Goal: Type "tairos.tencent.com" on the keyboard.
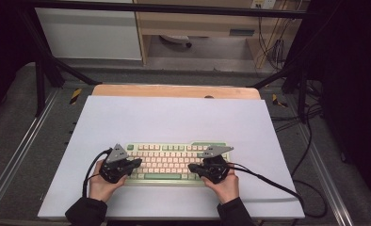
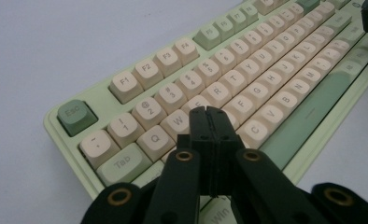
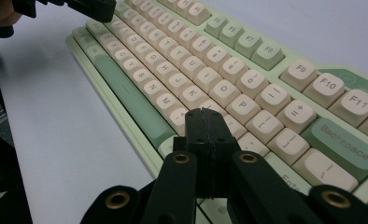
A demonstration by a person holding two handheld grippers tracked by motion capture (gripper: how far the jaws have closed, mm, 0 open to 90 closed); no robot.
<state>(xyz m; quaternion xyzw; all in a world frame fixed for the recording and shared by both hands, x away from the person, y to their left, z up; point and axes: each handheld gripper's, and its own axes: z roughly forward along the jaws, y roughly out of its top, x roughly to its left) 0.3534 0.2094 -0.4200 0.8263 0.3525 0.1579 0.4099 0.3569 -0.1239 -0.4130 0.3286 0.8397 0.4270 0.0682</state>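
The left gripper (image 1: pixel 137 162) and the right gripper (image 1: pixel 191 167) are both seen with jaws pressed together and nothing held, each poised over one end of the keyboard (image 1: pixel 169 160). The keyboard is laid flat near the front of the white mat (image 1: pixel 174 117). Its long axis is set left to right across the table, with the space bar row turned toward the person.

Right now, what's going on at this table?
A person holds a gripper in each hand over a green and cream keyboard on a white mat. The left gripper has its jaws shut, tips above the left letter keys near W. The right gripper is shut too, above the right end near P. Whether either tip touches a key is not clear.
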